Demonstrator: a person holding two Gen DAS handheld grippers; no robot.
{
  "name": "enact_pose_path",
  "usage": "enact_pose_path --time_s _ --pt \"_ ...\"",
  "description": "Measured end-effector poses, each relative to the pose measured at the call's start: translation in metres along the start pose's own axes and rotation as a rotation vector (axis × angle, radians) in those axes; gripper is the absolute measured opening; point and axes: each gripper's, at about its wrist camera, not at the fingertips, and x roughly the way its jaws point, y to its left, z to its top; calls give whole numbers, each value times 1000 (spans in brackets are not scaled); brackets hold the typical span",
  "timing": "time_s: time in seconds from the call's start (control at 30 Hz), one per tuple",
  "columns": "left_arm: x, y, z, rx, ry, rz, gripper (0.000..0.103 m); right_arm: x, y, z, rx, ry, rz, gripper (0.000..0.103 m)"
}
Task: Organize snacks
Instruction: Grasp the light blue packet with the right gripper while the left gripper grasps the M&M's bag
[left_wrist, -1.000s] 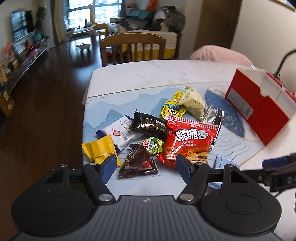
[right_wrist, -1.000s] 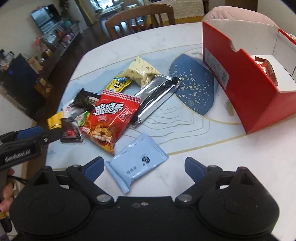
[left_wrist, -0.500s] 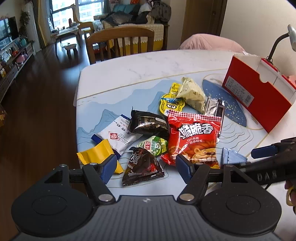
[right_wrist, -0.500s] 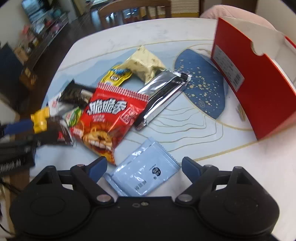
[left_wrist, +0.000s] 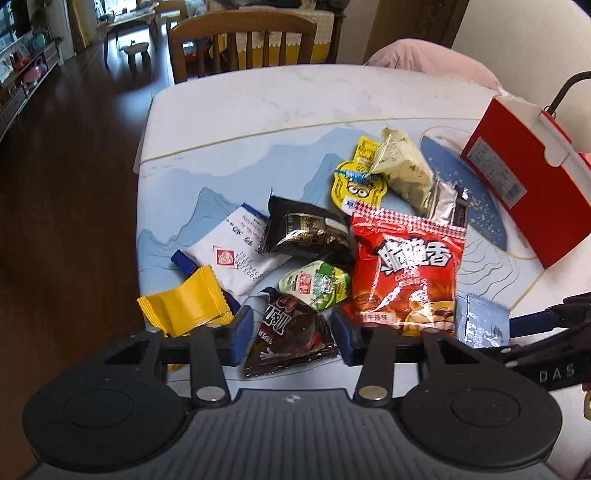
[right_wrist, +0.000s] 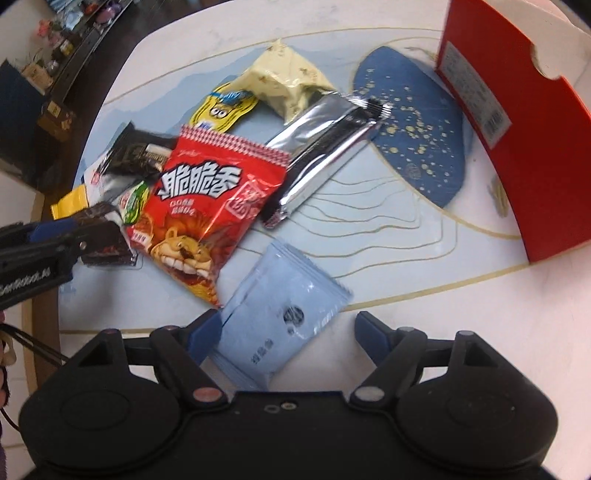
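Landmark: large red crinkled snack bag (left_wrist: 404, 273), flat on the table (left_wrist: 258, 103) amid a loose pile of packets.
Left gripper (left_wrist: 291, 334): closing around the dark brown glossy chocolate packet (left_wrist: 290, 336), just left of the red bag's lower corner; packet between the jaws, pads not yet seen pressing.
Right gripper (right_wrist: 288, 332): closing, still wide, astride the pale blue flat foil sachet (right_wrist: 280, 325) just below and right of the red bag; left pad at the sachet's edge, right pad clear of it.
Destination: red cardboard box with white inside (right_wrist: 517, 140), well right of the red bag, open side up; probably where the snacks go.
Neighbours: small green sealed cup (left_wrist: 316, 286) and yellow wrapper (left_wrist: 184, 306) crowd the chocolate packet.
Step in hand: pinching one packet per gripper.
Doing it well: centre each packet between the pads; squeeze the puffy middle, not a thin seam; keep clear of the red bag's corner; lift straight up before heading for the box.
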Motion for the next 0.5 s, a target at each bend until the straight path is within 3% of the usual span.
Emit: enact_pose_path --time_s 0.1,0.23,0.37,0.5 --pt "1 1 0 -11 8 1 37 -1 9 1 -55 -9 -31 77" --pt "0 2 1 -31 10 -4 31 -3 17 0 -113 -6 7 55" --pt "-2 3 0 -58 11 -14 28 -5 14 -2 -115 -11 48 42" --pt "-5 5 -2 -95 7 -25 27 -9 3 -7 -107 -29 66 38"
